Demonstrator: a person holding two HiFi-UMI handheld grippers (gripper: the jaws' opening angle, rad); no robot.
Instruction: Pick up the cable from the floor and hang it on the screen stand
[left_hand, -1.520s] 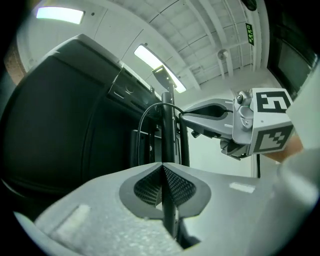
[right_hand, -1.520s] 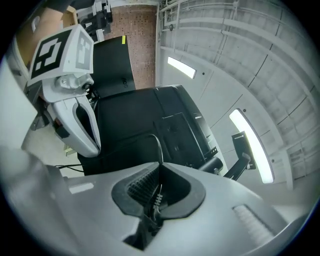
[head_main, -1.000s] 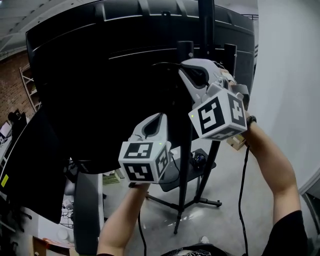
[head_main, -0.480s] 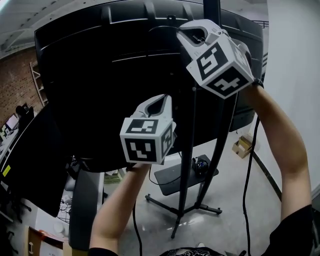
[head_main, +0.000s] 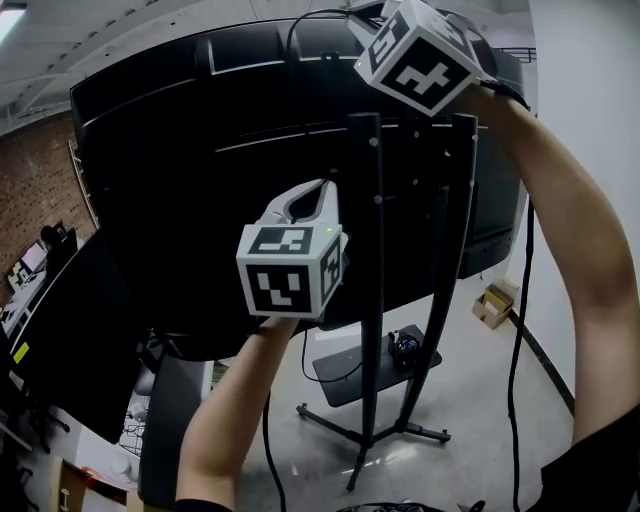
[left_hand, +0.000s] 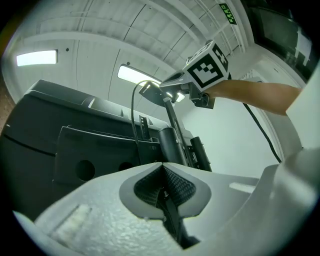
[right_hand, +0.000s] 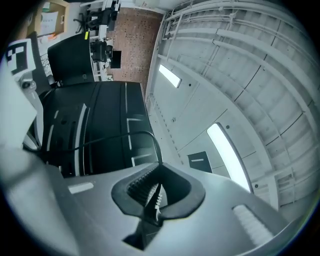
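The black cable (head_main: 297, 25) arcs over the top edge of the big black screen (head_main: 180, 180), whose back faces me. My right gripper (head_main: 358, 12) is up there, shut on the cable's end. Lower, in front of the screen stand's pole (head_main: 368, 300), my left gripper (head_main: 312, 195) is shut on another stretch of the cable, which hangs down past my left forearm (head_main: 266, 440). In the left gripper view the cable (left_hand: 133, 120) climbs from the left gripper (left_hand: 162, 192) to the right gripper (left_hand: 150, 89). In the right gripper view the cable (right_hand: 115, 136) loops from the right gripper (right_hand: 154, 197) over the screen (right_hand: 100, 120).
The stand's tripod legs (head_main: 400, 430) and a black tray (head_main: 350, 365) are on the concrete floor below. A second dark monitor (head_main: 70, 340) stands at the left. A cardboard box (head_main: 492, 305) lies by the white wall (head_main: 590, 120) on the right.
My right gripper has risen with the cable from the middle of the screen's back to above its top edge. The left gripper has stayed nearly where it was.
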